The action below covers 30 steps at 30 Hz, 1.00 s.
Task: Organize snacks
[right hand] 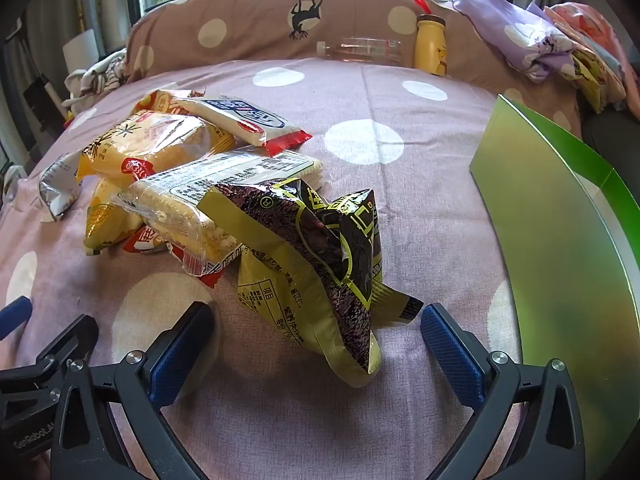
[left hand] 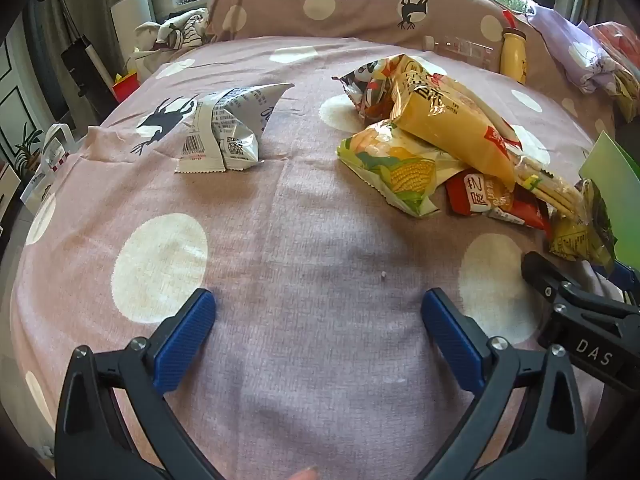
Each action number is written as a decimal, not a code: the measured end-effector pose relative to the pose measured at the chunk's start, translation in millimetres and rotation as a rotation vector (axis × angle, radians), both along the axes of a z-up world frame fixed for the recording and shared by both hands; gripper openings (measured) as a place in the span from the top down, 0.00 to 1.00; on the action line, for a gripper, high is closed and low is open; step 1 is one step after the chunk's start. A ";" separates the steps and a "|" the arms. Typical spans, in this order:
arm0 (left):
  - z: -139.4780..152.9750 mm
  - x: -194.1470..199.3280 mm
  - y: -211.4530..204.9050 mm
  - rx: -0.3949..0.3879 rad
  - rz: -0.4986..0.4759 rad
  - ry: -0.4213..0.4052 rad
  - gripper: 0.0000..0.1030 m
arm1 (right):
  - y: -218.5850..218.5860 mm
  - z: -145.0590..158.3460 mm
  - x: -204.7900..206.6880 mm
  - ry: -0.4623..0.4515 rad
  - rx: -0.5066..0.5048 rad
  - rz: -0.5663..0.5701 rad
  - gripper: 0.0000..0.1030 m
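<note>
right gripper [right hand: 316, 338] wide open, empty, black-yellow snack bag [right hand: 320, 248] lying just ahead btwn its jaws, long axis running away; left gripper [left hand: 318, 326] also wide open, empty, over bare bedsheet [left hand: 280, 220], farther off.

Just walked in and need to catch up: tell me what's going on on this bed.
A person holds two grippers over a bedspread strewn with snack packets. Both the left gripper and right gripper are open and empty. The right one faces a yellow-and-dark bag; a green box stands beside it.
</note>
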<state>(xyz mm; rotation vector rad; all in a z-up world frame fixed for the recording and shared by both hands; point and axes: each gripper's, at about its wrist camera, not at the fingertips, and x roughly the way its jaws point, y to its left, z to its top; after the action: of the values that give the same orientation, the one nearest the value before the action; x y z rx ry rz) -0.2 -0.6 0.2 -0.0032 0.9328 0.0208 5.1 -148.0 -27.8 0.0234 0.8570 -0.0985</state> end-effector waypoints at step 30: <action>-3.0 0.2 -1.6 -0.006 0.005 0.004 0.00 | -0.7 0.7 -0.4 -0.001 0.001 0.000 0.00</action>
<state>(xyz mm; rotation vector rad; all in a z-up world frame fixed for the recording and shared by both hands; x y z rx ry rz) 0.0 -2.1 -2.8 -0.0114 0.9371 0.0225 4.7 -148.7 -27.2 0.0245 0.8561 -0.0981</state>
